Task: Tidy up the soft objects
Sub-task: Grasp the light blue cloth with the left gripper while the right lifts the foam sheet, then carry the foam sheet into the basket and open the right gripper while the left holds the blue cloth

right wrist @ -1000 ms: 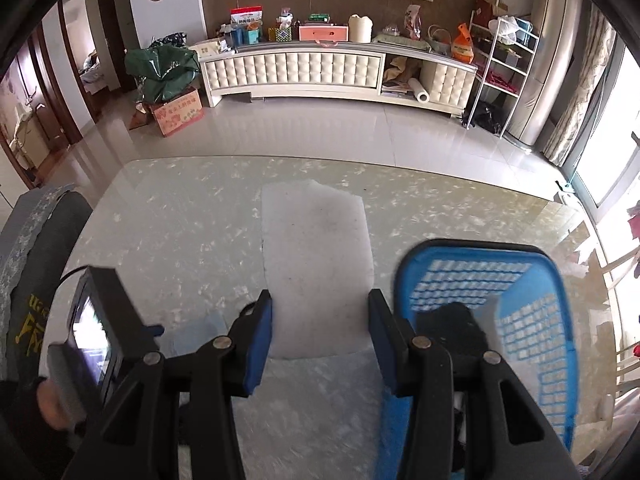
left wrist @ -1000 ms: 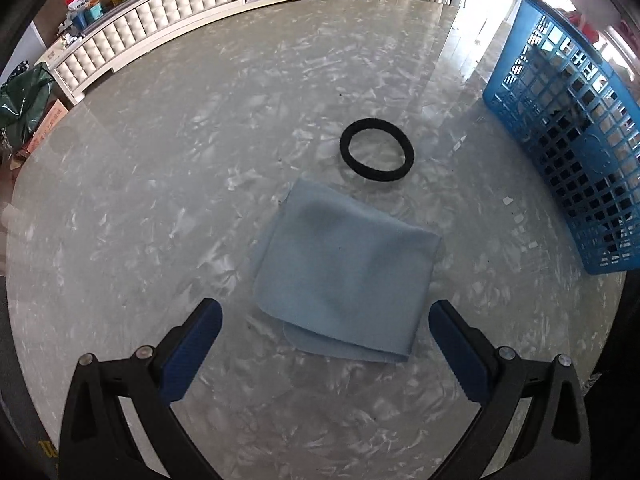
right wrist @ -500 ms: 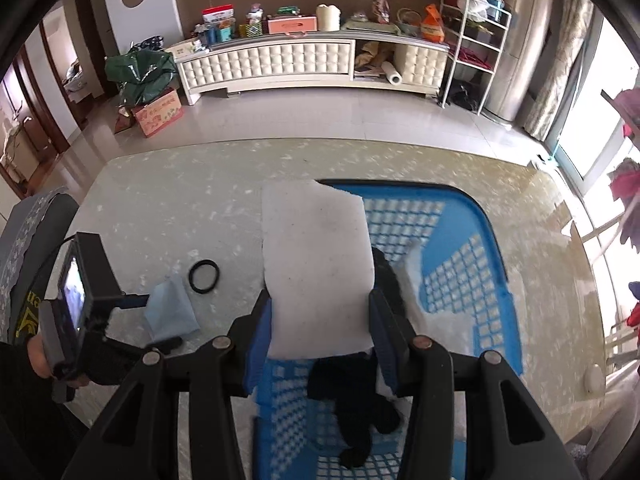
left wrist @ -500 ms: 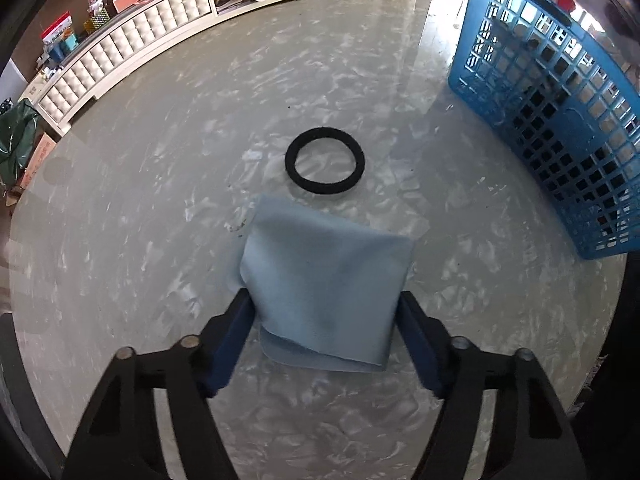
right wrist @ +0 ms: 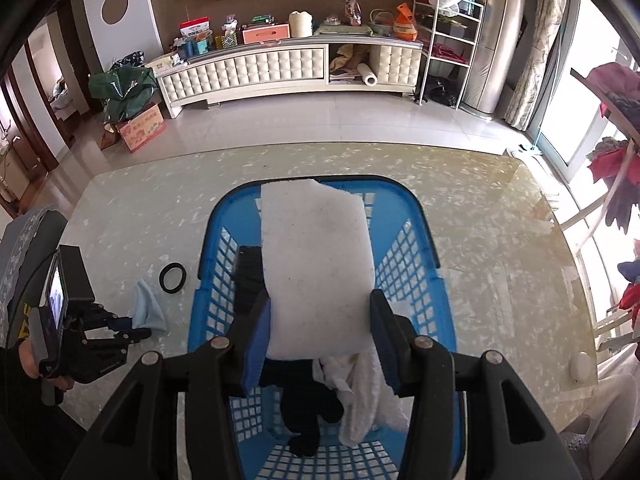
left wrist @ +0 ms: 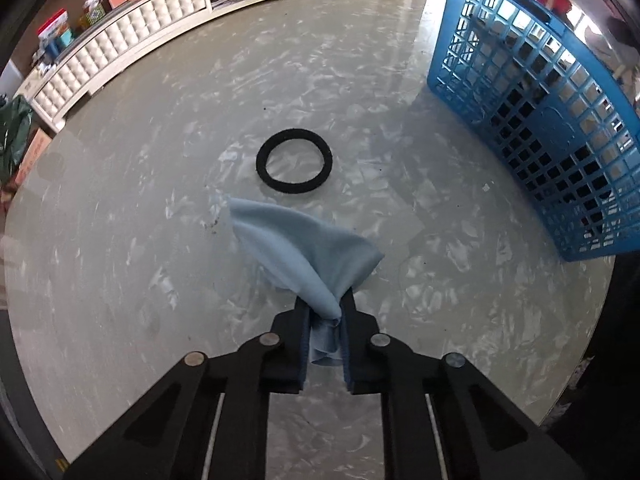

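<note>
Soft objects are being gathered into the blue plastic basket [right wrist: 404, 248], which sits directly below the right gripper [right wrist: 320, 336] and already holds a dark garment [right wrist: 308, 412] and a white towel [right wrist: 360, 400]. The white foam pad [right wrist: 316, 272] sits between that gripper's fingers, hanging over the basket; whether the jaws are pressing it or have let go I cannot tell. It looks light, springy and stiff enough to keep its flat shape. The light blue cloth [left wrist: 308, 252] is pinched at one bunched edge by the clenched left gripper [left wrist: 326, 320], the rest fanning ahead onto the marble table [left wrist: 120, 240]. Limp and light, it should hang when lifted. Just beyond it lies the black fabric ring [left wrist: 294, 161], best taken across its band.
</note>
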Motion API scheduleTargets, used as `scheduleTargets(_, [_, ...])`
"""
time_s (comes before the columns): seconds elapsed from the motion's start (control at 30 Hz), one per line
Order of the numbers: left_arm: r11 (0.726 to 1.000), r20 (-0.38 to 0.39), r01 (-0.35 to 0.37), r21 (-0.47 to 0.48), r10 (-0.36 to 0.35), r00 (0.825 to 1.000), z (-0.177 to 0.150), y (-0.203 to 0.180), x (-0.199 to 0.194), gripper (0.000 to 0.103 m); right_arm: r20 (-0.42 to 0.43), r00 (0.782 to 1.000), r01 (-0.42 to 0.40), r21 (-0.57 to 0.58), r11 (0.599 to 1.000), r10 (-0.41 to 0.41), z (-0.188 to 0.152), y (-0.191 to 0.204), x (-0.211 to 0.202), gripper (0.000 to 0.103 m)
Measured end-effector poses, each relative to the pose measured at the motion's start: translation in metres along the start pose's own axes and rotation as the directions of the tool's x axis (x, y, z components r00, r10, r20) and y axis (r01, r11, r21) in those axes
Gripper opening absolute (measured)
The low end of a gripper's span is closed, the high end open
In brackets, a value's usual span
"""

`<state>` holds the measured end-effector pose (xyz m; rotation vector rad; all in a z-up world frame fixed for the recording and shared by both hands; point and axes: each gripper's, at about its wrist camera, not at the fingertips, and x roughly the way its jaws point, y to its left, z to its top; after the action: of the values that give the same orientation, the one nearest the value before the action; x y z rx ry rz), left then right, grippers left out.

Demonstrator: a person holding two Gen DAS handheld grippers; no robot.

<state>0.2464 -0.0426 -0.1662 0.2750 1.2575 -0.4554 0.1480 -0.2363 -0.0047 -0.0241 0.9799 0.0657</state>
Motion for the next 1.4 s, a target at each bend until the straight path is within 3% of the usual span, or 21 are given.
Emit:
scheduleTargets(0.5, [0.999,0.118,0.053,-0.01,-0.051,0.992,-0.01,-0.066,-0.076,0.01,-0.087,0.994,-0.074,-0.021,0.997,0.072,-0.034,-0.005,0.008,0.045])
scheduleTargets(0.93, [0.996,0.21,-0.003,0.087,-0.015,0.978,0.0,-0.122,-0.156,0.01,-0.222,0.962,-0.174,-0.044,0.984,0.161,-0.042,0.006,0.026,0.045])
scheduleTargets(1.17, [0.994,0.234,0.007,0.11,-0.033,0.972,0.004,-0.138,-0.165,0.01,-0.309,0.933,-0.206,-0.043,0.978,0.183,-0.041,0.019,0.043,0.045])
scheduleTargets(1.4, [0.994,0.229,0.03,0.102,-0.053,0.972,0.002,-0.14,-0.158,0.01,-0.325,0.926,-0.219,-0.047,0.975,0.192,-0.036,0.031,0.046,0.047])
